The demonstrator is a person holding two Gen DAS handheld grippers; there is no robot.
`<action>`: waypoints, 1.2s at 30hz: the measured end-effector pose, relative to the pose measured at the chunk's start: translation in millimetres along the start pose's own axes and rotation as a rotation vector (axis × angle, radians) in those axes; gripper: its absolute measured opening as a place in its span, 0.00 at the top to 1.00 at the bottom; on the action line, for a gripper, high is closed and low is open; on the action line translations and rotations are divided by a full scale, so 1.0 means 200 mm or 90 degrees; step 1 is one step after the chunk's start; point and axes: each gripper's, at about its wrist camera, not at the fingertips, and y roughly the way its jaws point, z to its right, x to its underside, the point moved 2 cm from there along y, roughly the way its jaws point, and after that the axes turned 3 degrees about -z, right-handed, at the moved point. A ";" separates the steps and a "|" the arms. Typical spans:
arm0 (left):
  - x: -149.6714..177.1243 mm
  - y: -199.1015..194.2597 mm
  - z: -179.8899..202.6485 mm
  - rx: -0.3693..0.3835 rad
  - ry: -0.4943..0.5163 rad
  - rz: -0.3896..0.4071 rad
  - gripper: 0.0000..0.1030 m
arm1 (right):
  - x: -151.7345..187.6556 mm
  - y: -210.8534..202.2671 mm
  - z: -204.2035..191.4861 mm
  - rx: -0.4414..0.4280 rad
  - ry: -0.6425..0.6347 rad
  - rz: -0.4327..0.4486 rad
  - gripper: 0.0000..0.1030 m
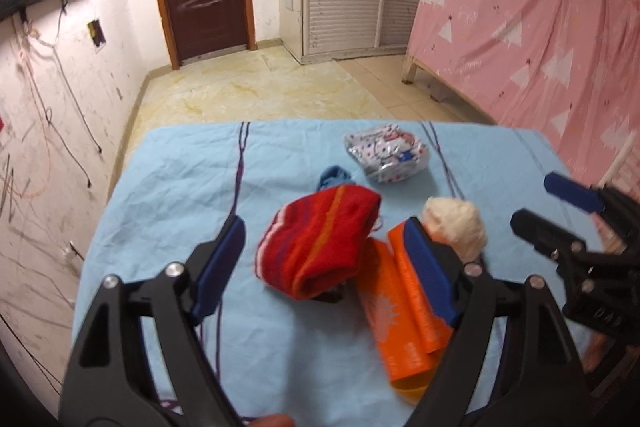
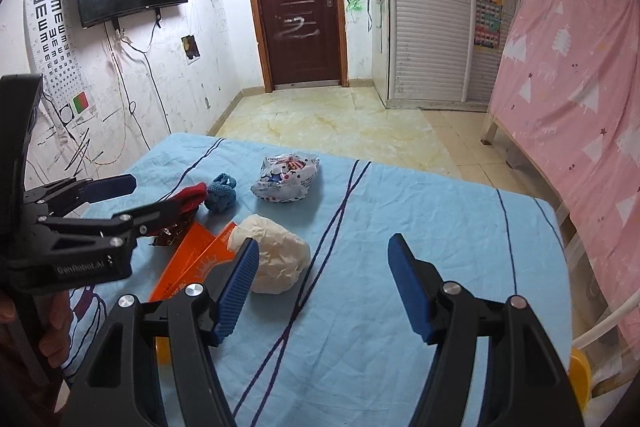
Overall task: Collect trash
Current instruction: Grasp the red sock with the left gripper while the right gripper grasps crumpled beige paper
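Left gripper (image 1: 332, 267) jaws wide, nothing clamped, straddling the rolled red striped sock (image 1: 320, 247). Right gripper (image 2: 320, 287) half open, empty, its left pad just beside the crumpled cream paper ball (image 2: 276, 255) on the blue sheet (image 2: 420, 227). We'd shift right over the ball, centre it, then close.

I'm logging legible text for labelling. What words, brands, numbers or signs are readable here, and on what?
"GenRobot.AI": on the black body of the left gripper, right wrist view.
Rows of "E" symbols: eye chart on the wall beside the TV.
Orange packet: white print and a sun-like logo, too blurred to read.
Patterned plastic bag: cartoon print, no readable words.
Colourful wall chart: too small.
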 end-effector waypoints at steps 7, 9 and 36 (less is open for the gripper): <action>0.00 0.08 -0.05 0.017 -0.014 -0.018 0.49 | -0.02 0.06 -0.05 -0.015 -0.010 -0.014 0.41; 0.00 0.09 -0.08 0.028 -0.027 -0.026 0.55 | -0.02 0.08 -0.07 -0.022 -0.014 -0.019 0.41; 0.01 -0.02 -0.23 0.036 -0.077 0.025 0.86 | -0.02 0.23 -0.11 -0.023 -0.020 -0.057 0.57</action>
